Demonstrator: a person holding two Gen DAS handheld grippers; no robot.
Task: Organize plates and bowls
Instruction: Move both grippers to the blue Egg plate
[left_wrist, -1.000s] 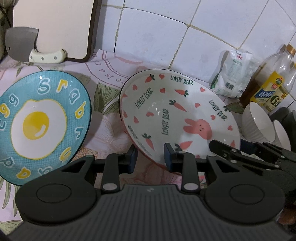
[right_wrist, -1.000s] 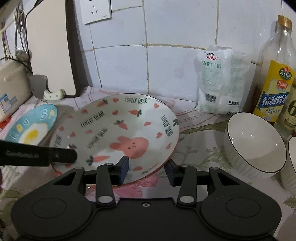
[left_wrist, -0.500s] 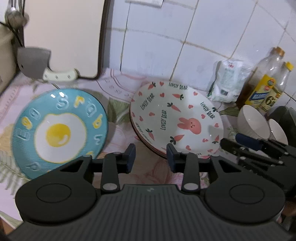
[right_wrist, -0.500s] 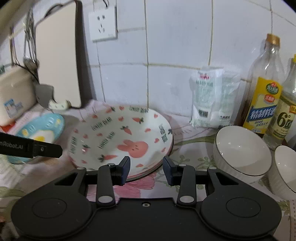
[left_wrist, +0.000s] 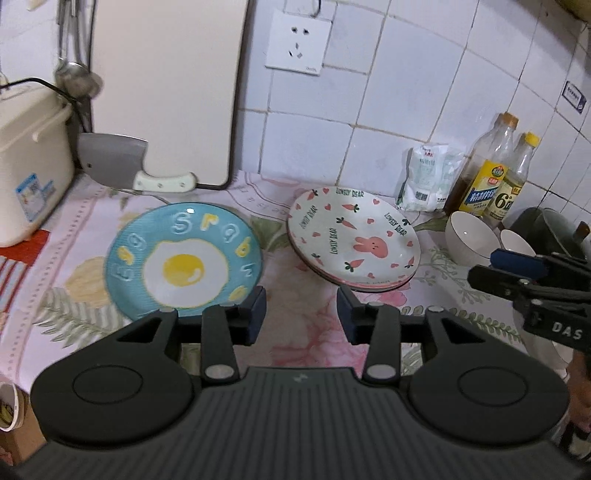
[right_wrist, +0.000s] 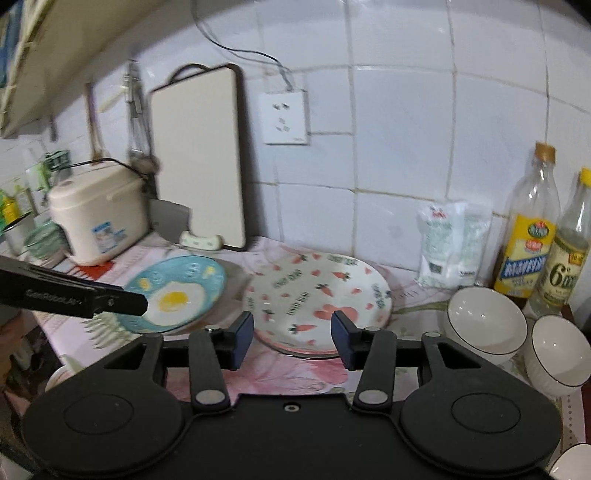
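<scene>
A: Well, both grippers, left (left_wrist: 301, 315) and right (right_wrist: 291, 339), gape empty, jaws just widened; the blue plate (left_wrist: 184, 264) lies beside the rabbit stack (left_wrist: 352, 243).

B: Then approach its near rim low, pinch squarely, lift level onto the stack.

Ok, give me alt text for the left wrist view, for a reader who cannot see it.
The open, empty left gripper hangs above a floral-clothed counter where a blue fried-egg plate lies beside stacked bunny-and-carrot plates. Right of them sit two white bowls; the right gripper enters at the right edge.
</scene>
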